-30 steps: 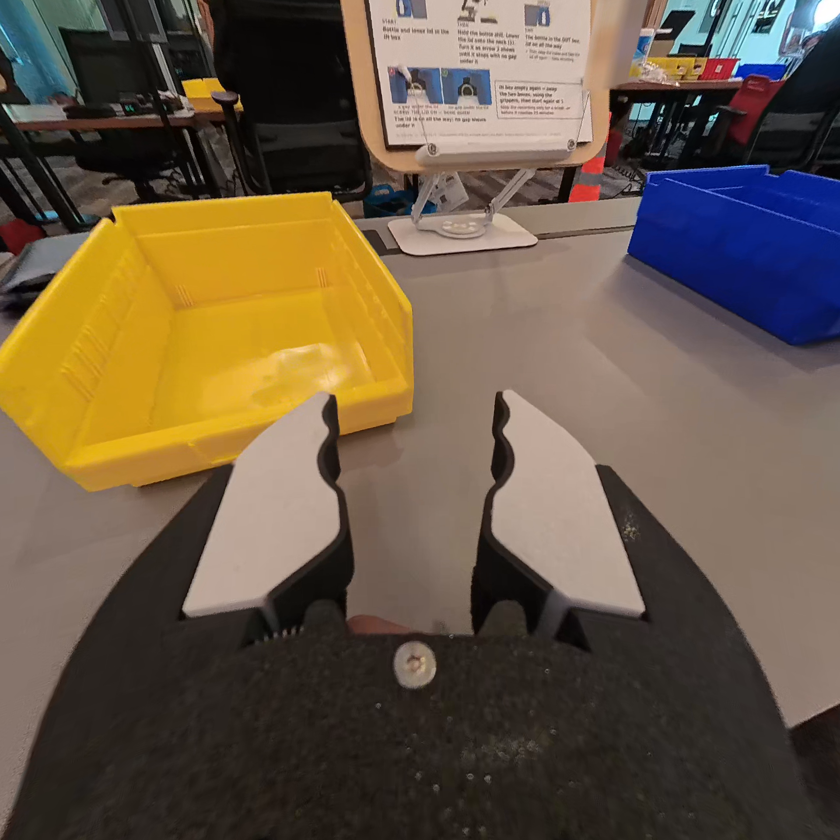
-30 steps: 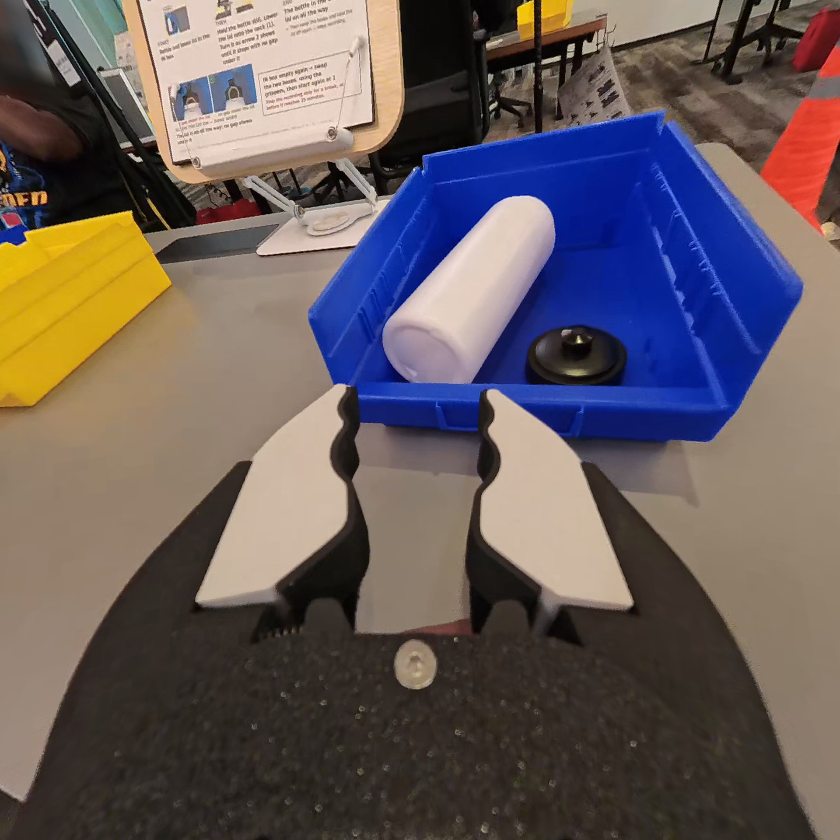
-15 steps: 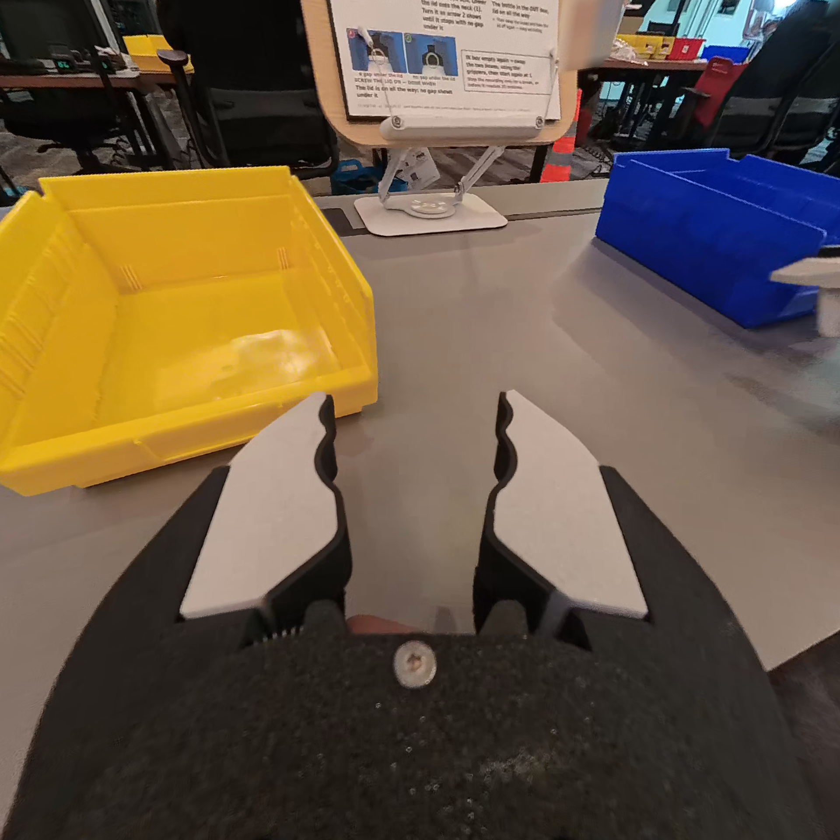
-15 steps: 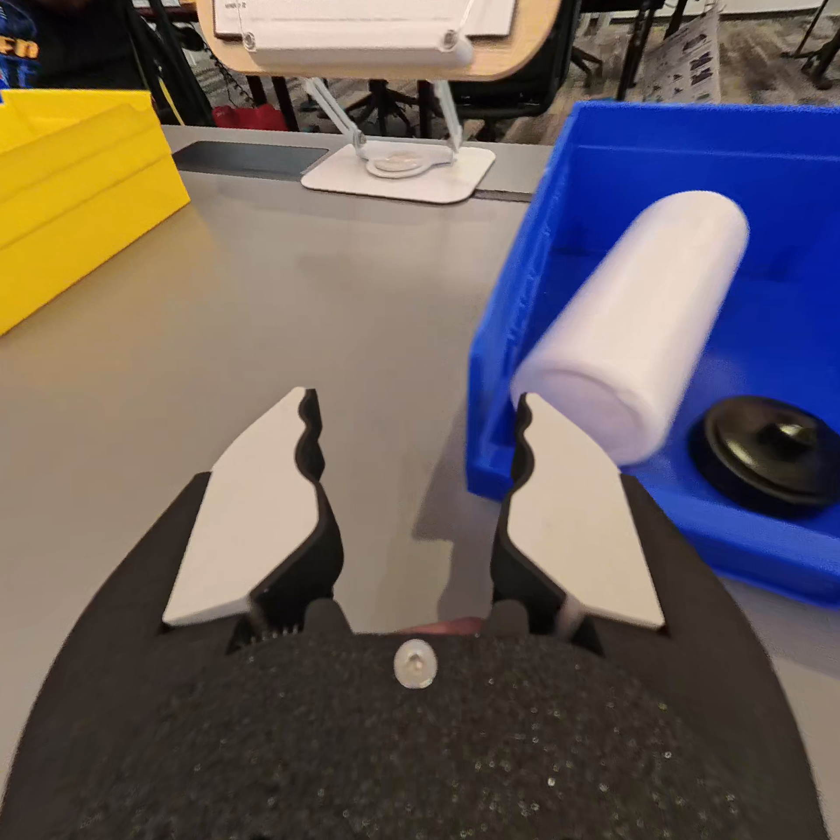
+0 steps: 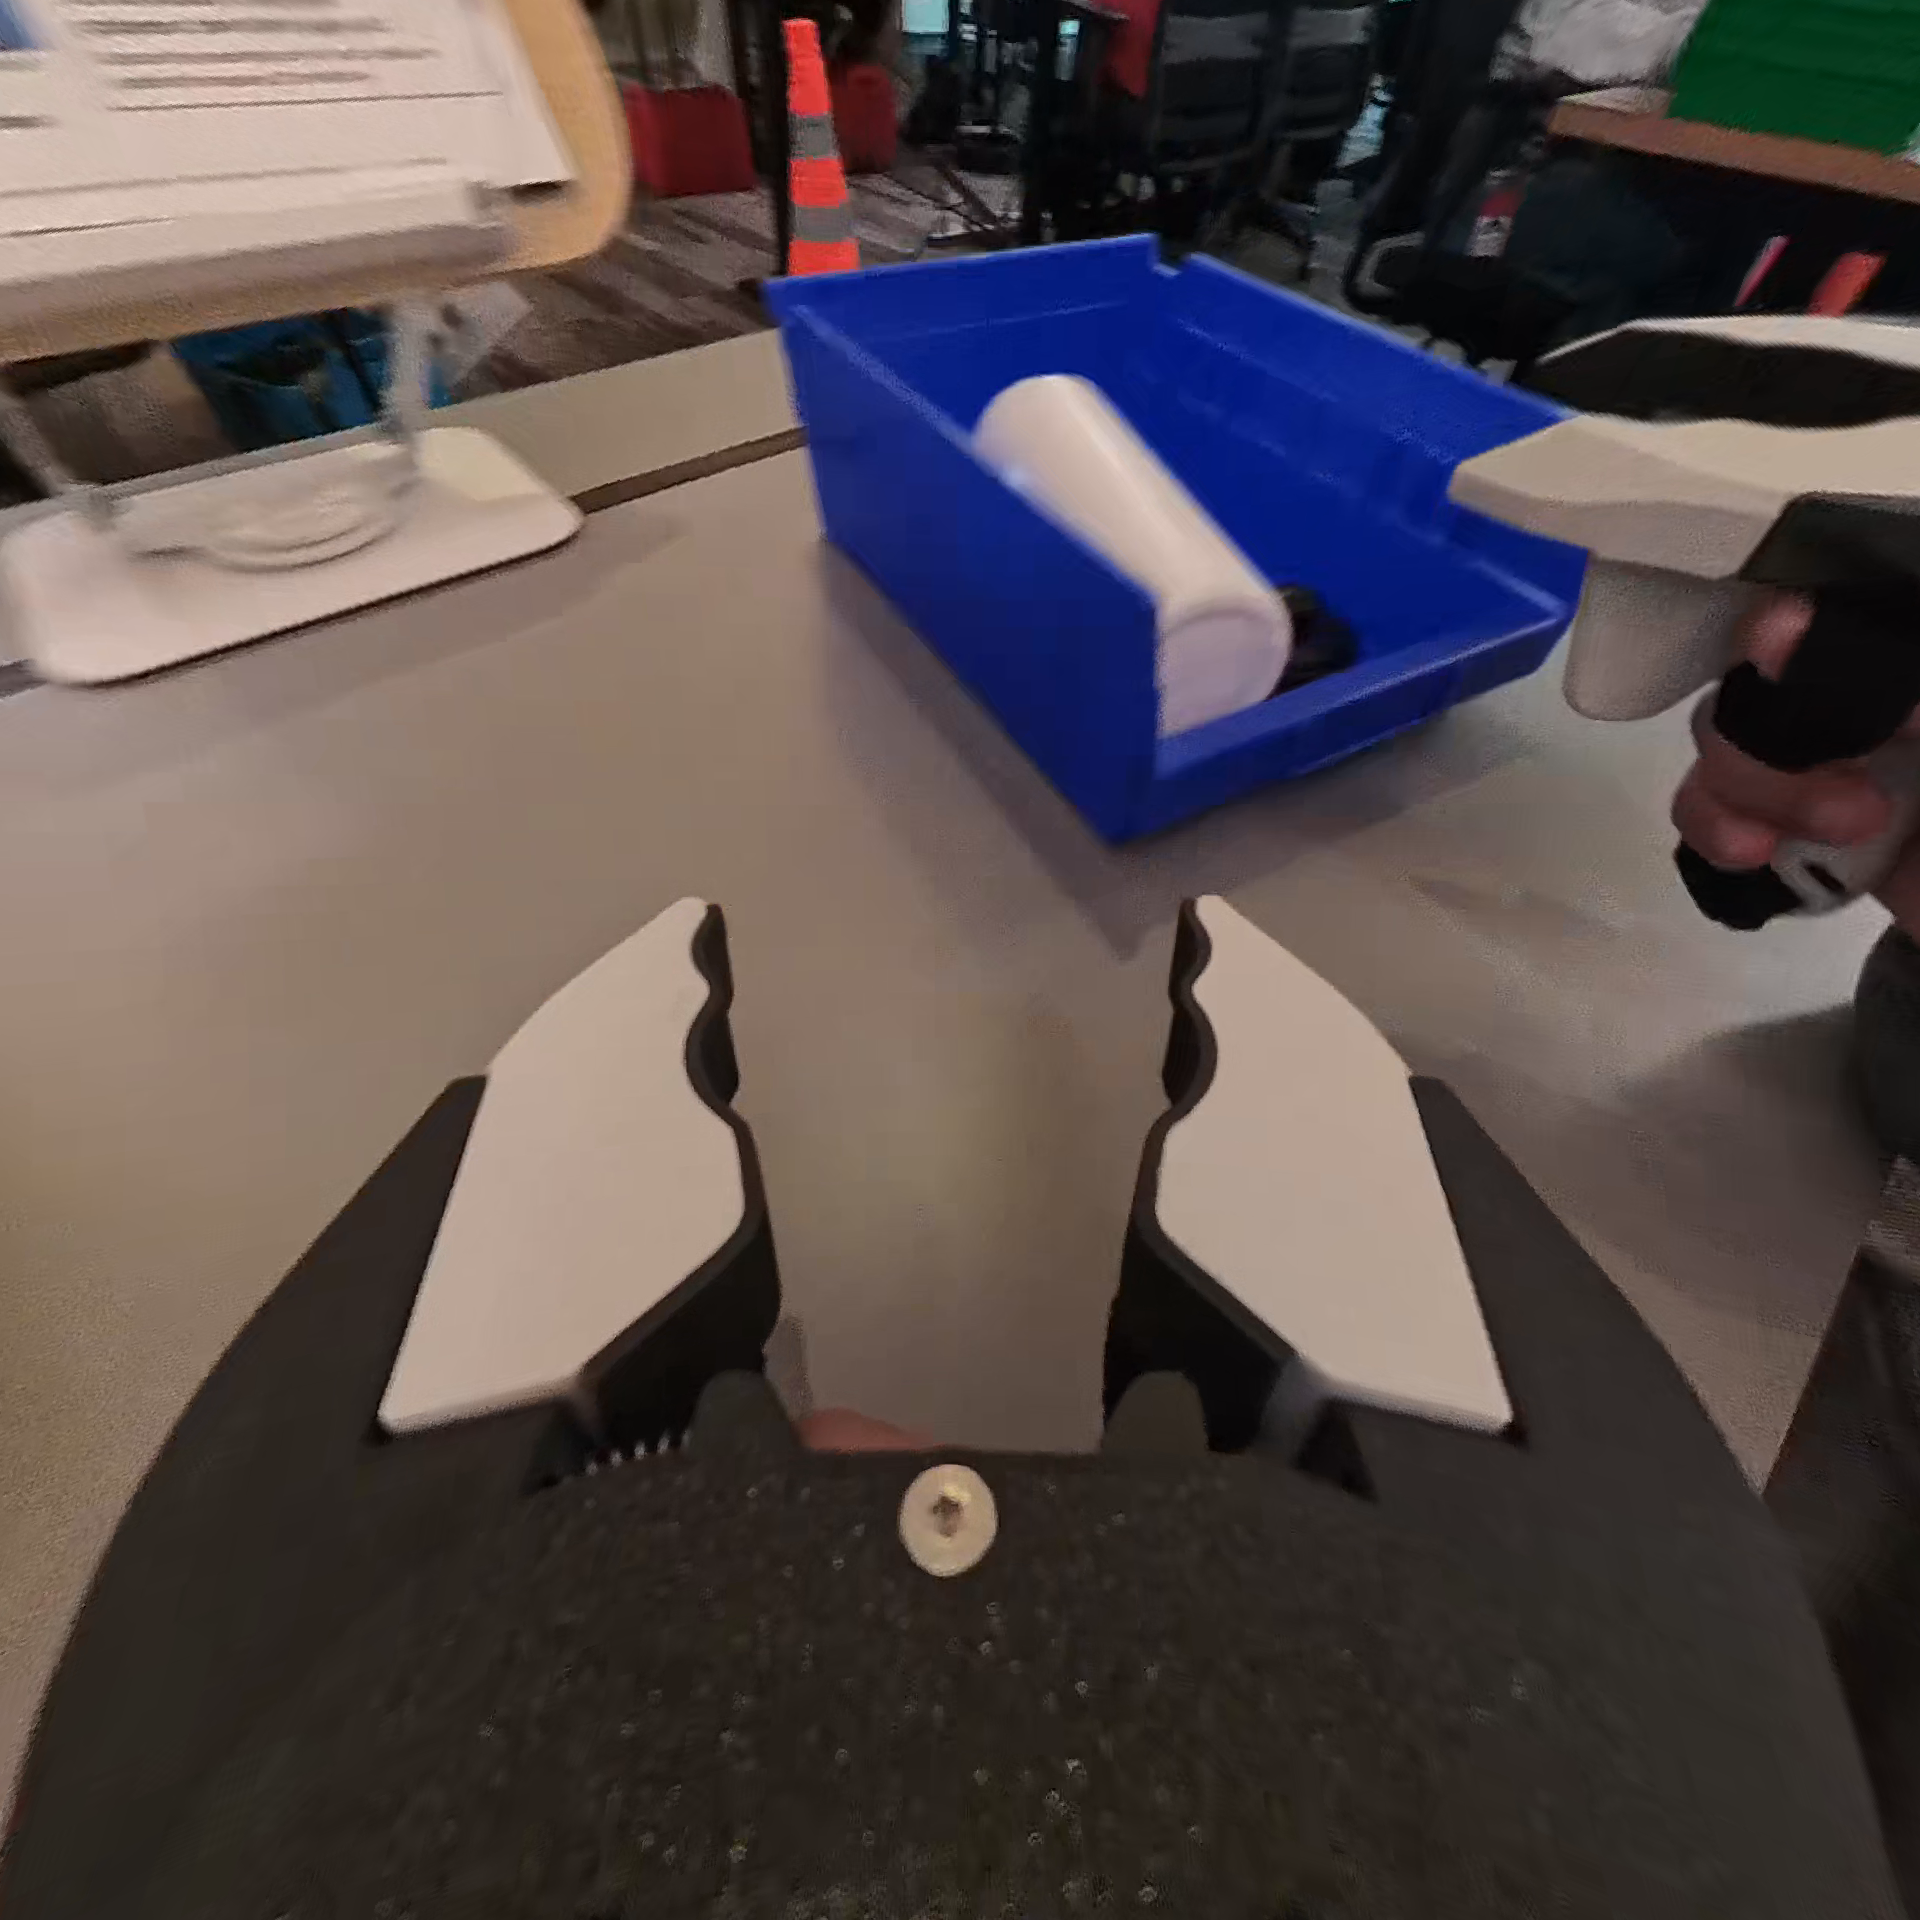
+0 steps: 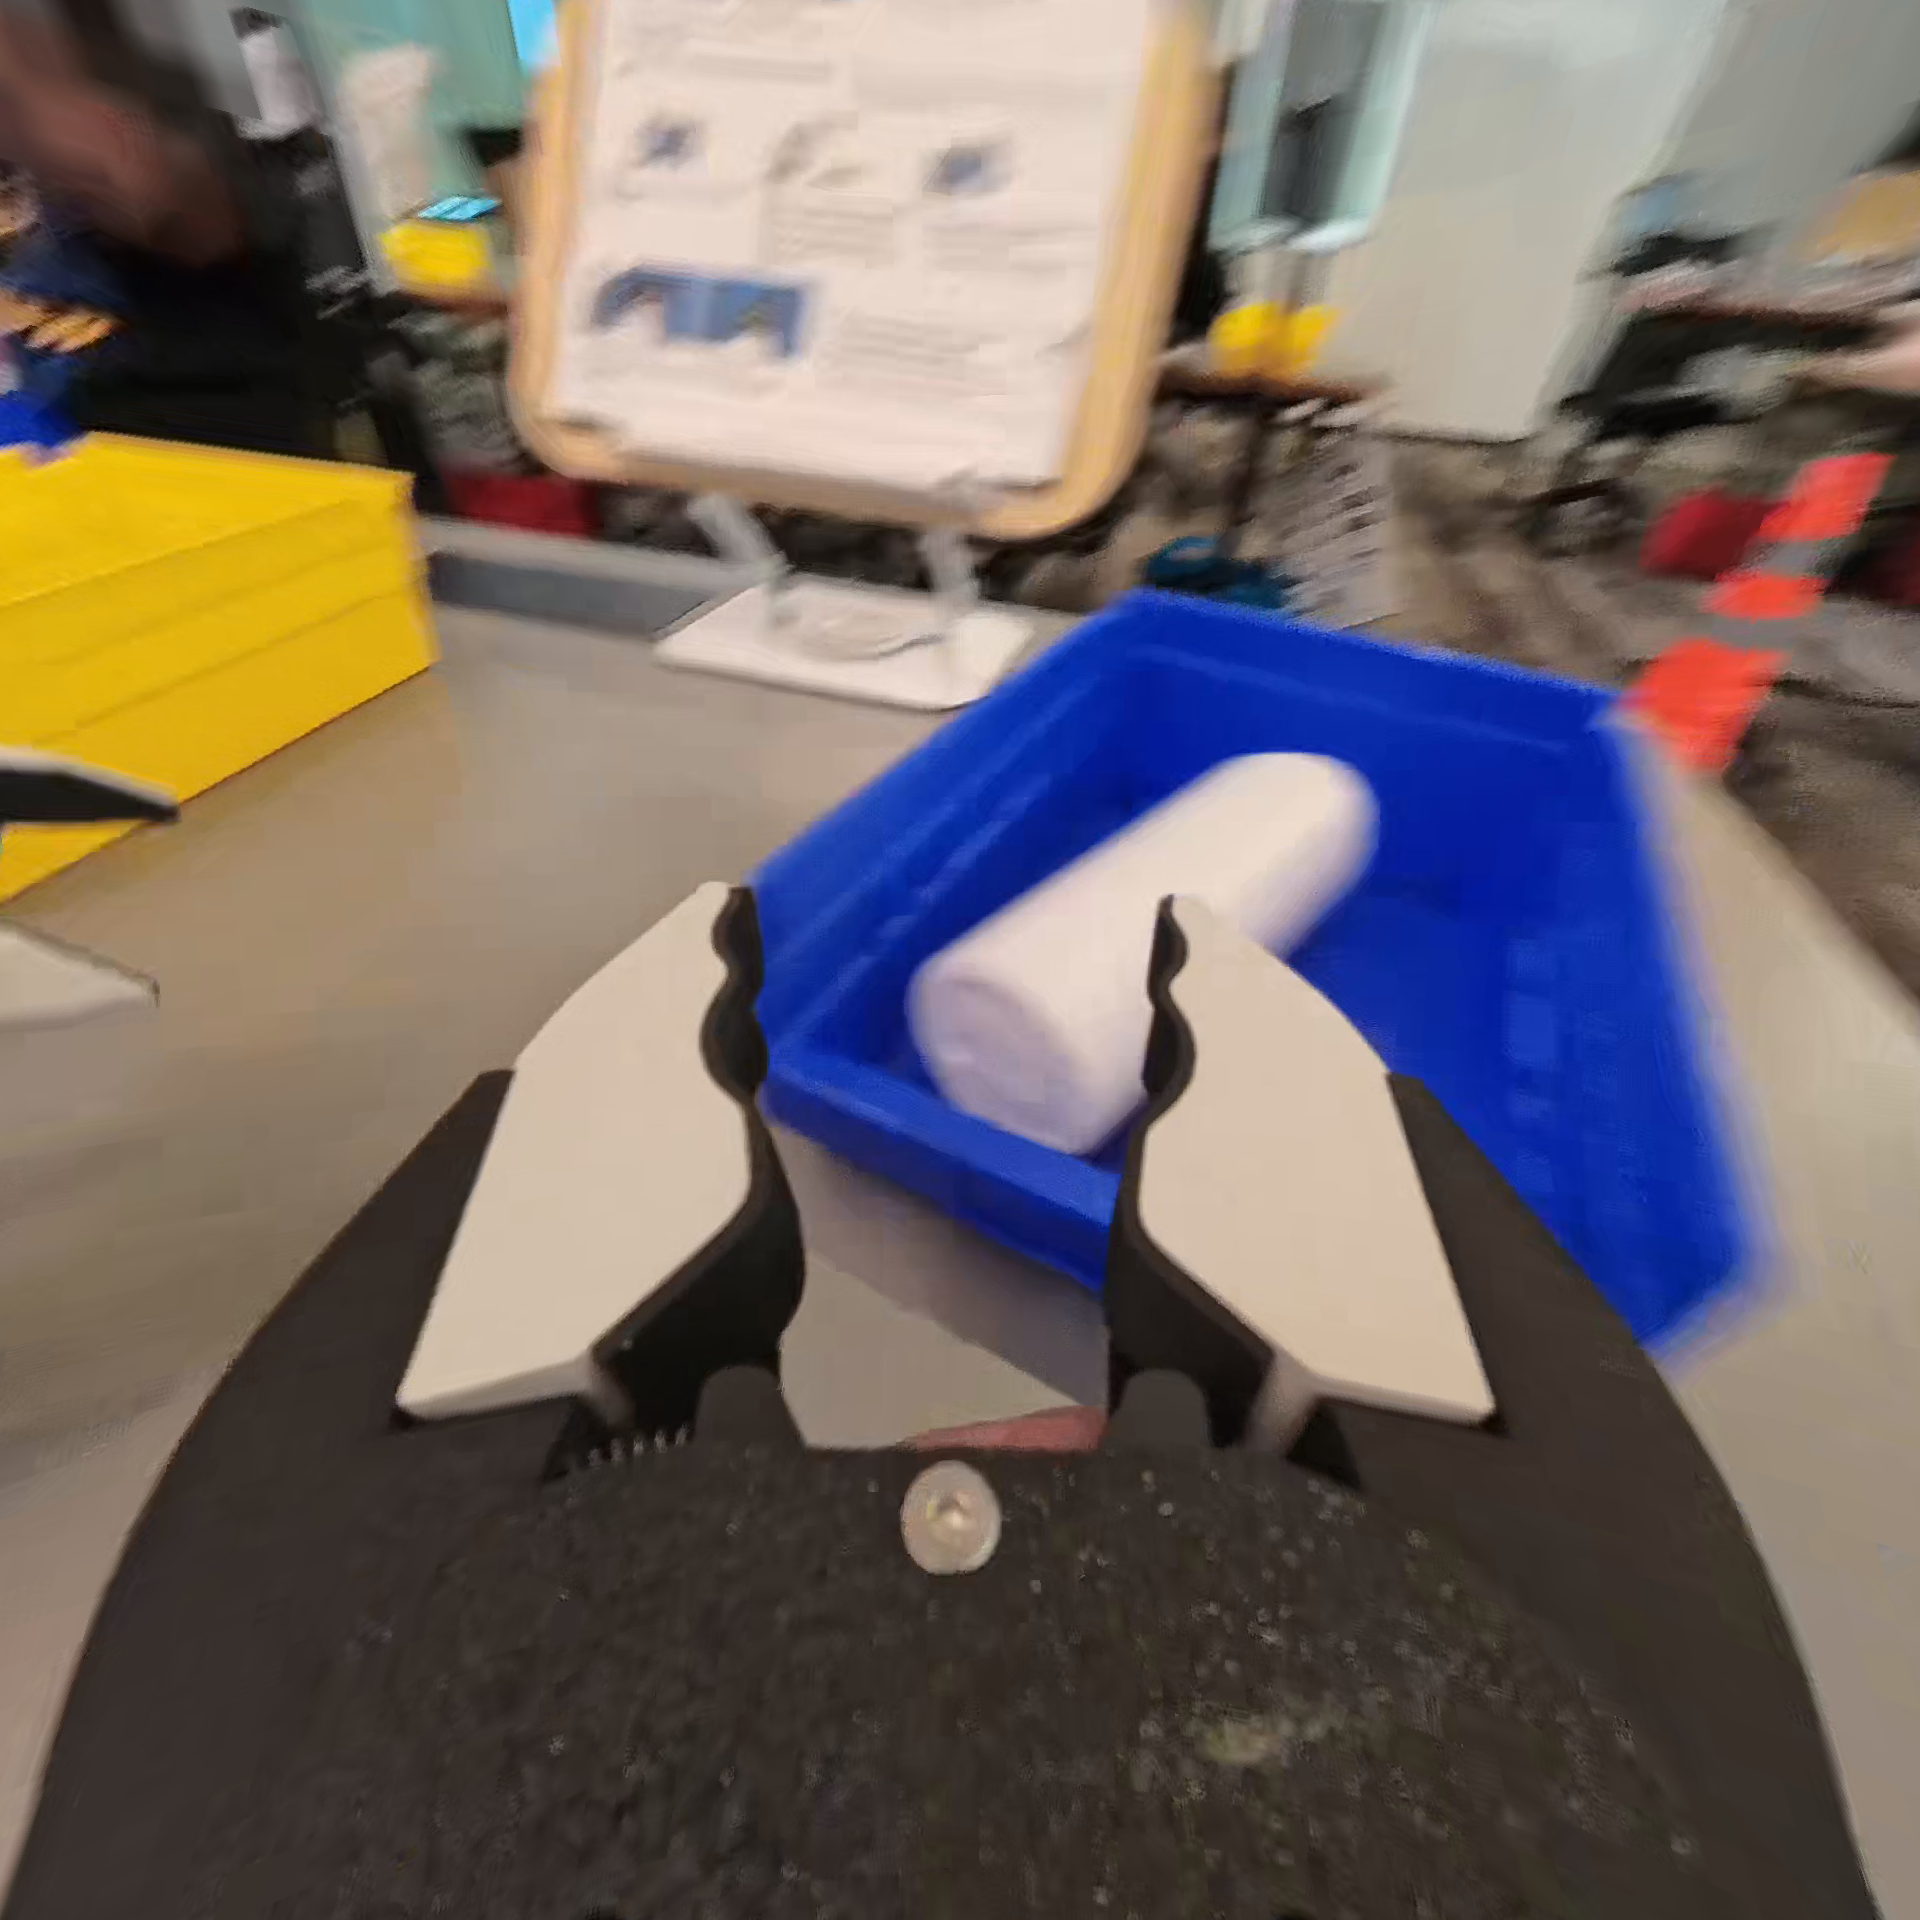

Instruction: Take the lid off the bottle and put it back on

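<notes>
lying beyond right claw (image 6: 951, 920): bottle (image 6: 1132, 961)

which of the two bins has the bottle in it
The blue bin: the white bottle lies on its side inside it. The yellow bin sits off to the left, and no bottle shows in its visible part.

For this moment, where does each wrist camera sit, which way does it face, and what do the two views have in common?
Left wrist view: on the left gripper, open, facing across the grey table to the blue plastic bin; the hand holding the right gripper shows.
Right wrist view: on the right gripper, open, facing the bin's near corner; the left gripper's tip shows at the left edge.
Shared: bin, white cylindrical bottle lying inside, clipboard stand.
</notes>
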The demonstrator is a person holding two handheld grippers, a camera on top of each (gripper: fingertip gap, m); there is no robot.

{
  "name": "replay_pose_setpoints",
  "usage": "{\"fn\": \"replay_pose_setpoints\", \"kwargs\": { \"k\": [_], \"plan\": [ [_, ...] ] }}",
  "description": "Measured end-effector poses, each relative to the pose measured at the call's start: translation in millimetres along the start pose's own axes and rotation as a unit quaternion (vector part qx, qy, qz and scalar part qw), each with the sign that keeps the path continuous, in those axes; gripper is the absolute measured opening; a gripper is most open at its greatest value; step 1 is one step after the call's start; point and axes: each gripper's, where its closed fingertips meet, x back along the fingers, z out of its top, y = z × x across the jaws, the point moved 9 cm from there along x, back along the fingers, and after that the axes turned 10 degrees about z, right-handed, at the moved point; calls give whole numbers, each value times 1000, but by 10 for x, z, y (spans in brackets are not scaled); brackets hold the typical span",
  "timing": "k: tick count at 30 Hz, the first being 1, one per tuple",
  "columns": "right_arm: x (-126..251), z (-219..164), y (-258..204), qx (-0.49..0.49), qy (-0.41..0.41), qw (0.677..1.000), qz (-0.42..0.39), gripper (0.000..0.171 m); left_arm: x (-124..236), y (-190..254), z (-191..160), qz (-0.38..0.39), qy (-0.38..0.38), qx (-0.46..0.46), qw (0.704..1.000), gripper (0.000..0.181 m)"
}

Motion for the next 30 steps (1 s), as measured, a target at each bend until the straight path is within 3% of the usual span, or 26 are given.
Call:
{"fn": "replay_pose_setpoints", "kwargs": {
  "k": [2,6,9,11,13,15,22,30],
  "plan": [
    [262,6,318,-16,15,995,-97,59,-380,322,132,-21,-5,15,1000,81],
    [461,-197,921,-78,-25,980,-182,67,-1020,738,245,12,-10,23,1000,79],
    [344,-466,1135,-139,-85,970,-182,69,-1300,827,231,50,-33,37,998,47],
    [207,-586,1165,-175,-123,964,-161,52,-1355,781,222,94,-33,53,994,19],
    [113,-576,1162,-203,-124,961,-141,17,-1358,752,231,103,-40,58,992,11],
    [91,-517,1138,-209,-130,955,-163,5,-1317,724,239,126,-52,49,989,7],
    [-114,-225,484,-170,-103,969,-149,4,-755,140,253,168,-50,70,982,5],
    [-968,-178,-846,-116,-138,983,-33,3,241,-1012,-79,288,-67,74,952,4]
  ]
}}
